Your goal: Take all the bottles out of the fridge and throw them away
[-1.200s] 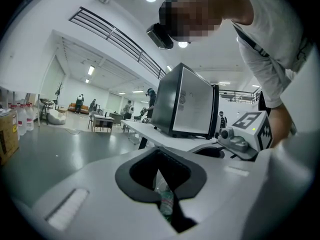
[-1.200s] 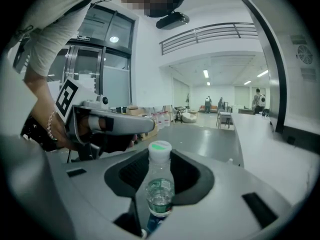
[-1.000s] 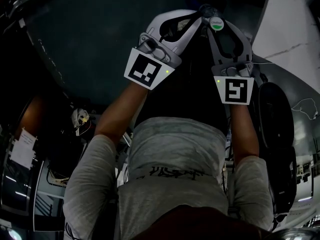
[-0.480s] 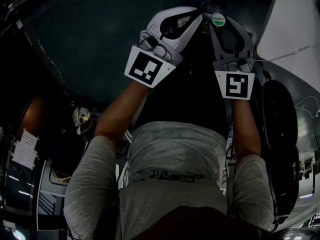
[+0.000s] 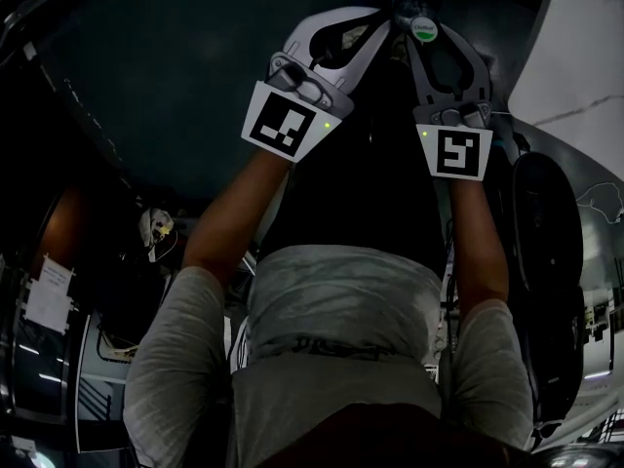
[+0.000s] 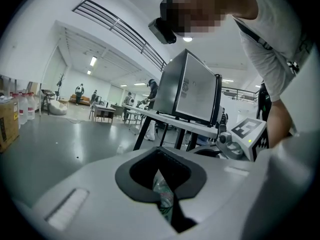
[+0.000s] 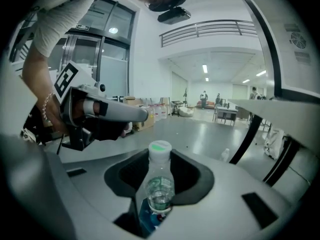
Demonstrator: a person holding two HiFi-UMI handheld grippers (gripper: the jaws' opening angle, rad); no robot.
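Your left gripper (image 6: 167,211) has its jaws closed on a crumpled clear bottle (image 6: 162,194). Your right gripper (image 7: 150,211) is clamped on a capped bottle (image 7: 160,181) (white cap, green on top), which stands upright between its jaws. Ahead of the left gripper, to the right, the fridge (image 6: 192,91) sits on a surface (image 6: 175,122) whose edge is near. The floor (image 6: 60,144) to the left lies open.
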